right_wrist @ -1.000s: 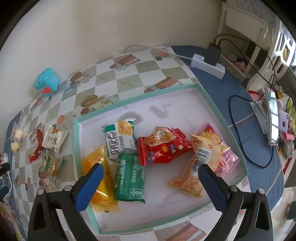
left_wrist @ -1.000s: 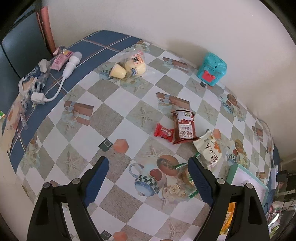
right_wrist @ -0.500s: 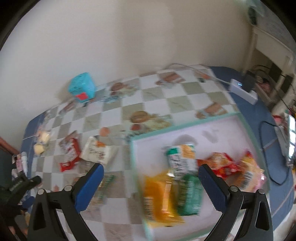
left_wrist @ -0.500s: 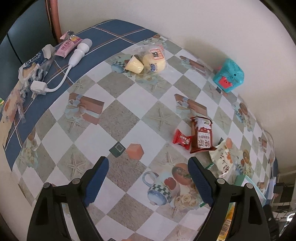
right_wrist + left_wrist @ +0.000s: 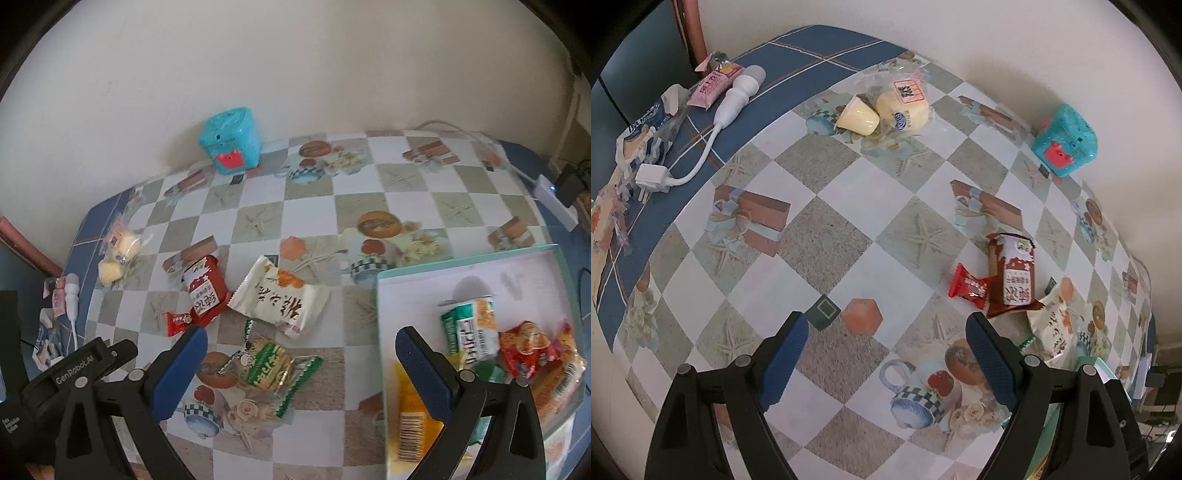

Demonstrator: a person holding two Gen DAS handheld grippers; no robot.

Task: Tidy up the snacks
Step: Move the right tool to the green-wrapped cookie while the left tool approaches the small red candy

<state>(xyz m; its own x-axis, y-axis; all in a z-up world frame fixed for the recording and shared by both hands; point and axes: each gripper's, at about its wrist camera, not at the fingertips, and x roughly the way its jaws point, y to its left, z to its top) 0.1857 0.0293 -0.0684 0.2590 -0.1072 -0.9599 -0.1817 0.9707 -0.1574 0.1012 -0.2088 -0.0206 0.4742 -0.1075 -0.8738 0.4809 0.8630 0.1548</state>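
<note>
Loose snacks lie on the checked tablecloth. A green cracker packet (image 5: pixel 269 365) sits just below and between the blue fingers of my open right gripper (image 5: pixel 301 336). Beyond it are a white packet (image 5: pixel 280 297), a dark red packet (image 5: pixel 205 291) and a small red candy (image 5: pixel 179 321). A clear bag of yellow puddings (image 5: pixel 886 110) rests at the far side. My left gripper (image 5: pixel 886 325) hangs open and empty over bare cloth, with the red candy (image 5: pixel 967 286) and dark red packet (image 5: pixel 1012 277) to its right. The teal-rimmed tray (image 5: pixel 461 260) on the right holds several packets.
A turquoise toy box (image 5: pixel 231 140) stands by the wall. A white charger with its cable (image 5: pixel 735 103), a pink sachet (image 5: pixel 714 85) and wrappers lie on the blue border at the left. A power strip (image 5: pixel 554 201) is at the far right. The left gripper's black body (image 5: pixel 77 369) is close at lower left.
My right gripper has swung left, from over the tray to over the loose snacks. My left gripper has drifted left and lower, so the snacks slid to the right in its view. Both stayed open.
</note>
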